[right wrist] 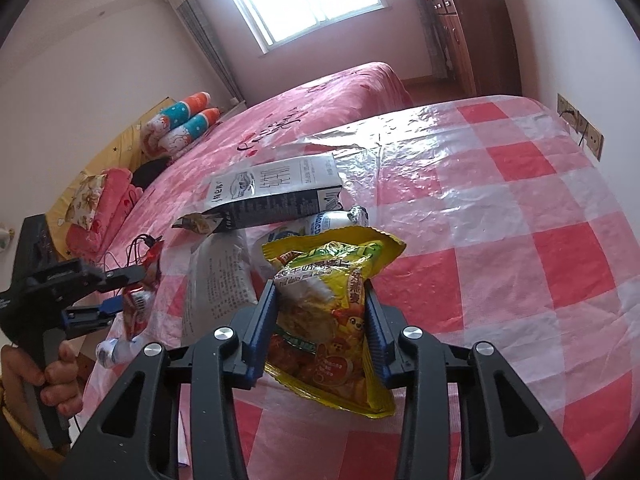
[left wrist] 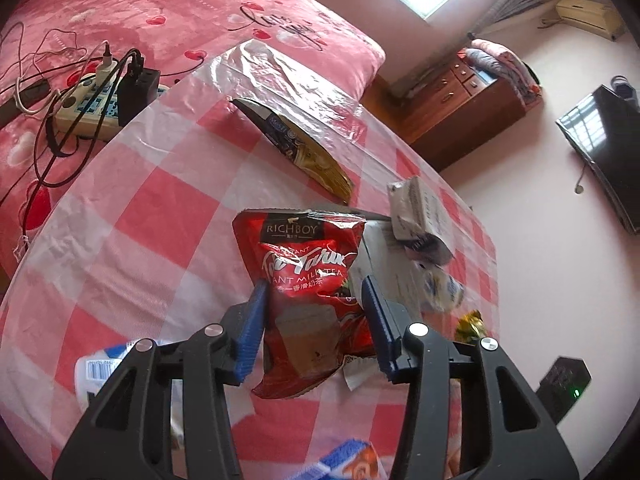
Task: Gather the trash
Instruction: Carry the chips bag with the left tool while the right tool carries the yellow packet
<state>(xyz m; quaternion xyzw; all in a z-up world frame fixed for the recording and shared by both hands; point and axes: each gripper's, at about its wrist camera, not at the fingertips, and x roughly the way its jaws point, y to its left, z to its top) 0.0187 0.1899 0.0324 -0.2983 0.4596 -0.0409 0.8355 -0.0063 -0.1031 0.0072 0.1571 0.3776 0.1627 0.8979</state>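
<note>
- Left wrist view: the left gripper (left wrist: 316, 316) is clenched on a red milk-tea packet (left wrist: 308, 296), its blue pads pressing the crumpled lower half from both sides, so the printed top stands up above the fingers. The hold looks chosen to lift the wrapper clear of the other litter.
- Beyond it on the counter (left wrist: 160, 208), which wears a glossy pink-and-white checked plastic cloth, lie a dark and gold sachet (left wrist: 296, 148), a small grey carton (left wrist: 420, 216) and a gold foil wrapper (left wrist: 472, 324) near the far edge, all apart from the held packet.
- A power strip (left wrist: 92, 104) with plugs and tangled cables sits on the pink bed just beside the counter; a wooden cabinet and a wall television stand further off.
- Right wrist view: the right gripper (right wrist: 320, 324) is closed around a yellow snack bag (right wrist: 332, 320), pinched at mid-height, the bag hanging tilted above the cloth, seemingly raised for carrying away.
- Behind it a black-and-white carton (right wrist: 276, 192) lies on its side over a printed paper sheet (right wrist: 220, 276).
- No bin shows in either view, so where the trash goes cannot be told.
- A bright window lights the bedroom.
</note>
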